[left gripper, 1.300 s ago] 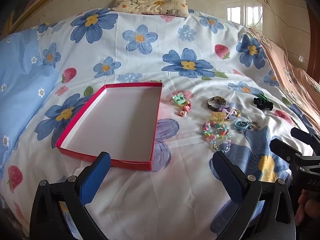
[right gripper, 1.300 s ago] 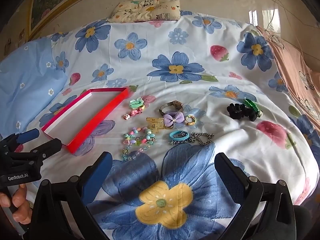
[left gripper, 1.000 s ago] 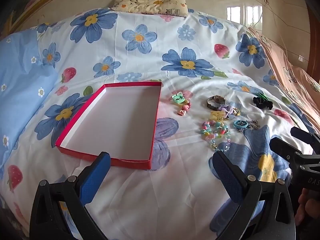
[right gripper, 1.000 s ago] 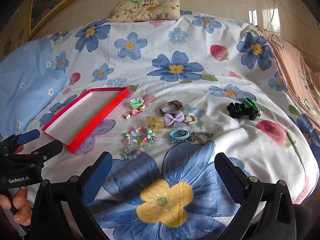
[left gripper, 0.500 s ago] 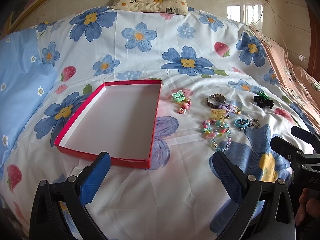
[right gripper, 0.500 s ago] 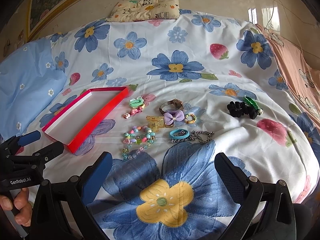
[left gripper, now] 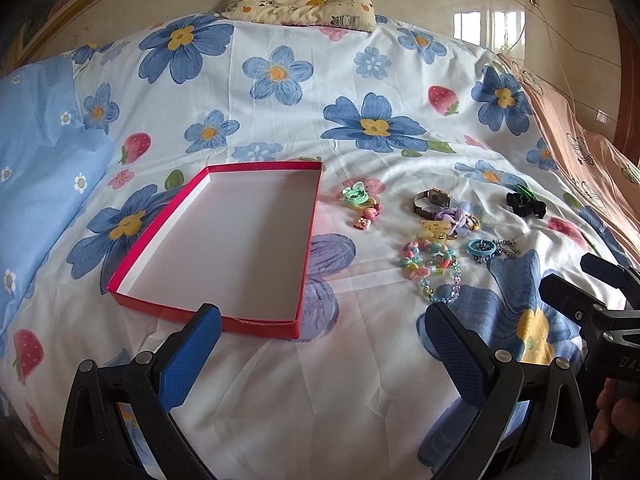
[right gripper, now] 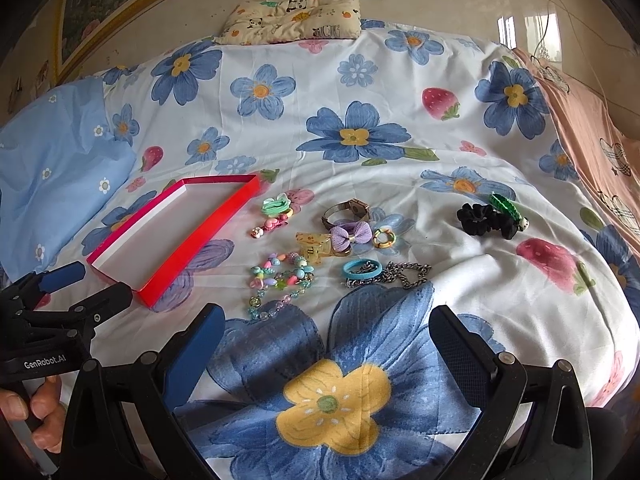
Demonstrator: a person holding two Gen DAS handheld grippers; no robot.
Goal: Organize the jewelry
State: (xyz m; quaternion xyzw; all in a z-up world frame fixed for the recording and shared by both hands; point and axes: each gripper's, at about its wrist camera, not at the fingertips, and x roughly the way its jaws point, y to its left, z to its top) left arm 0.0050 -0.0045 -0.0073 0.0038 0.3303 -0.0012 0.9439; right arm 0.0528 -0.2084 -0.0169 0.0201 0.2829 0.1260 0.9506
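**Bed layout: empty box at left, jewelry loose at right**

1. The bed [right gripper: 400,80] carries a floral quilt. A light blue pillow [right gripper: 52,160] lies at its left edge.
2. The left gripper [left gripper: 320,354] hovers above the quilt near the front edge of the red box [left gripper: 224,248]. Its jaws stand wide apart and hold nothing.
3. The red box is a shallow open tray with a white interior. Nothing lies inside it.
4. Just right of the box lie a green hair tie [right gripper: 275,205] and pink clips [right gripper: 270,226], close together.
5. Further right, grouped and partly touching: a watch [right gripper: 347,210], a purple bow [right gripper: 351,236], a yellow claw clip [right gripper: 313,245] and a small ring [right gripper: 383,238].
6. In front of that group lie a beaded bracelet [right gripper: 280,280], a blue band [right gripper: 361,269] and a metal chain [right gripper: 404,274]. The chain touches the band.
7. Well apart to the right sits a black scrunchie [right gripper: 482,218] with a green clip [right gripper: 505,205] against it.
8. The right gripper [right gripper: 326,354] hovers over a large blue flower print, short of the jewelry. Its jaws are wide apart and empty.
9. A panda-print cushion [right gripper: 296,16] rests at the far edge of the bed.
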